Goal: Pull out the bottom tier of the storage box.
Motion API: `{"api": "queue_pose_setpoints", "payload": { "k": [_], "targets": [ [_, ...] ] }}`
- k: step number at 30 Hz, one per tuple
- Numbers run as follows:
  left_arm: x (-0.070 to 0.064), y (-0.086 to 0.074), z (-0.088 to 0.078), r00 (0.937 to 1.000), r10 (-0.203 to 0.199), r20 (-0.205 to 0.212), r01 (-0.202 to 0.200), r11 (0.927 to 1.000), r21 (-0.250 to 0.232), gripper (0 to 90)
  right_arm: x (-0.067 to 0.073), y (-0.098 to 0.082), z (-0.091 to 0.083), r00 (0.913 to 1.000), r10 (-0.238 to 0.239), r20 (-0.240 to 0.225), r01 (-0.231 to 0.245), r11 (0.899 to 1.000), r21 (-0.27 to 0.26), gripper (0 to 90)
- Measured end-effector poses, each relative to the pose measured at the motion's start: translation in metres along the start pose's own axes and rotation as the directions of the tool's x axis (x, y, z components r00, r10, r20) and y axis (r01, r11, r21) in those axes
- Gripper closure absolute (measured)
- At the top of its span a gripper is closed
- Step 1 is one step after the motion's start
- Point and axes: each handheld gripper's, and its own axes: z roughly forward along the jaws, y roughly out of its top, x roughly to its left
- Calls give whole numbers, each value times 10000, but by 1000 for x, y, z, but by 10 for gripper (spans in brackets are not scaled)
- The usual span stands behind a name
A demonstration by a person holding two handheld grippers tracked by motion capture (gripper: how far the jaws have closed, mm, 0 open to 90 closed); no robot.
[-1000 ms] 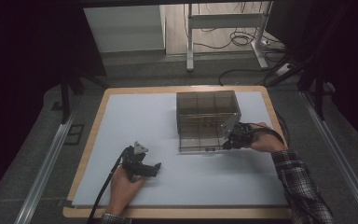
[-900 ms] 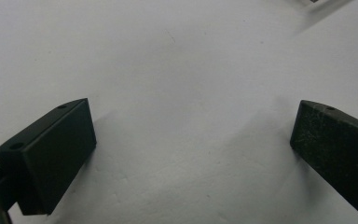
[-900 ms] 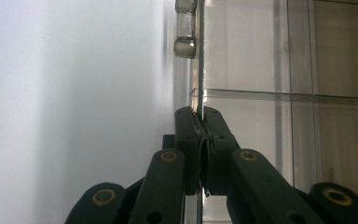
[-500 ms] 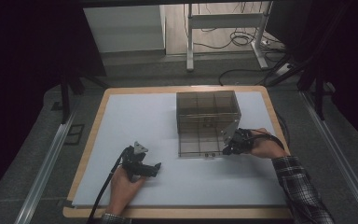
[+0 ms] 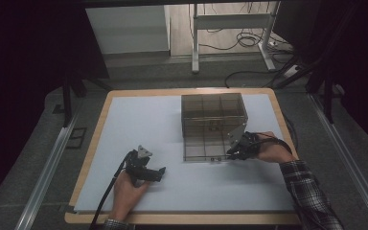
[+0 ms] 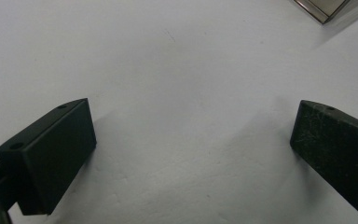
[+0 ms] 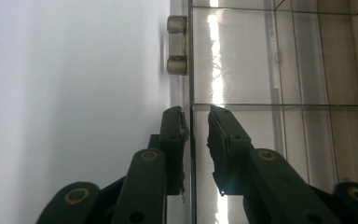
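Right gripper (image 5: pixel 234 152) straddles the acrylic box (image 5: pixel 214 125) door panel (image 7: pixel 190 140) — jaws just opening, pads off; left gripper (image 5: pixel 159 171) rests apart, near-left.

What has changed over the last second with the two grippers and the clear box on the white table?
The right gripper slid down the near right corner of the clear acrylic box with inner dividers. Its jaws have just been opening and now straddle a thin clear panel at that corner with small gaps. The left gripper, open on the white table surface, and the box stayed put.
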Motion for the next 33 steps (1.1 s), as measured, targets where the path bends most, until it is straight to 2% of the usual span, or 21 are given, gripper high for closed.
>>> {"api": "queue_pose_setpoints", "payload": {
  "k": [10, 11, 12, 17, 18, 28, 33],
  "targets": [
    [0, 0, 0, 10000, -4, -1, 4, 10000, -5, 0, 4, 1, -5, 9995, 188, 234, -182, 9996, -237, 698],
    [0, 0, 0, 10000, -2, -2, 2, 10000, -1, 0, 4, 0, -5, 9997, 247, 75, -244, 9991, -359, 691],
    [0, 0, 0, 10000, -5, -2, 5, 10000, -3, 0, 5, 1, -7, 9993, 215, 314, -207, 9994, -262, 687],
    [0, 0, 0, 10000, -1, -3, 1, 10000, -2, 0, 7, 2, -9, 9988, 368, 332, -352, 9982, -482, 675],
    [0, 0, 0, 10000, -1, -3, 1, 10000, -1, 0, 7, 2, -8, 9988, 450, 216, -437, 9974, -579, 668],
    [0, 0, 0, 10000, 27, -5, -27, 10000, -2, 0, 13, 3, -13, 9958, 695, 595, -646, 9947, -795, 607],
    [0, 0, 0, 10000, 27, -3, -27, 10000, -1, 0, 16, 3, -15, 9949, 797, 621, -738, 9930, -922, 582]
  ]
}}
